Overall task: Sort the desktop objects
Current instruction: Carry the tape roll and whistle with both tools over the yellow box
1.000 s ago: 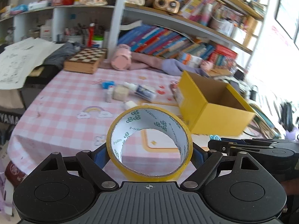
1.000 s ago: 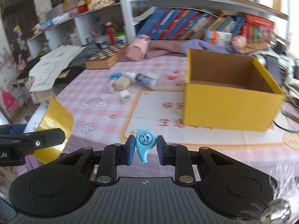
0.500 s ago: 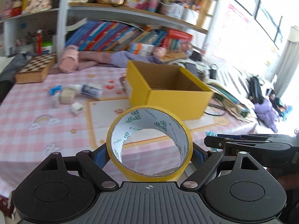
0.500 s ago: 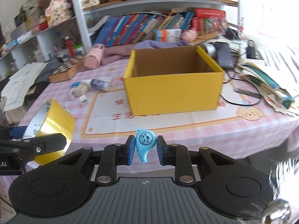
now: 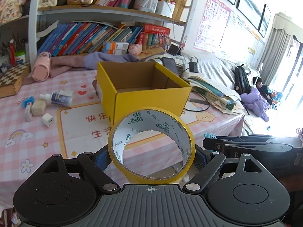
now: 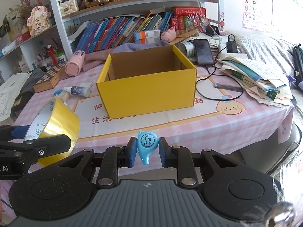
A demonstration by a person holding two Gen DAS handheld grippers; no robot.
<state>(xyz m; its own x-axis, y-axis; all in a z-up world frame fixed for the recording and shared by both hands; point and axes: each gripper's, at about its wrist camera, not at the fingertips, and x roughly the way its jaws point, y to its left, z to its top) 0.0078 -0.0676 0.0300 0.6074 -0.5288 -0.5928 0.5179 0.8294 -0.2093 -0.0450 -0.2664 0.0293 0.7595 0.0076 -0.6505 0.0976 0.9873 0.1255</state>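
Observation:
My left gripper [image 5: 149,156] is shut on a roll of yellow tape [image 5: 151,145], its wide jaws pressing the roll's two sides, held in the air before the table's front edge. My right gripper [image 6: 147,151] is shut on a small blue whistle [image 6: 146,145] with a smiley face, also off the table's front edge. An open yellow cardboard box [image 6: 147,81] stands empty on the pink checked tablecloth [image 6: 189,124], beyond both grippers. In the right wrist view the tape roll [image 6: 55,124] and left gripper show at lower left. The whistle [image 5: 209,136] peeks out at right in the left wrist view.
Left of the box lie a small bottle [image 5: 58,98], a beige cube [image 5: 38,106], a white charger plug [image 5: 48,120] and a blue item [image 5: 28,100]. A chessboard box [image 6: 50,77], pink cylinder [image 6: 73,66], phone [image 6: 203,54], cables and a book pile [image 6: 259,79] crowd the back and right.
Both grippers have swung to the right along the table's front with their loads; the yellow box now sits straight ahead, and the grips are unchanged.

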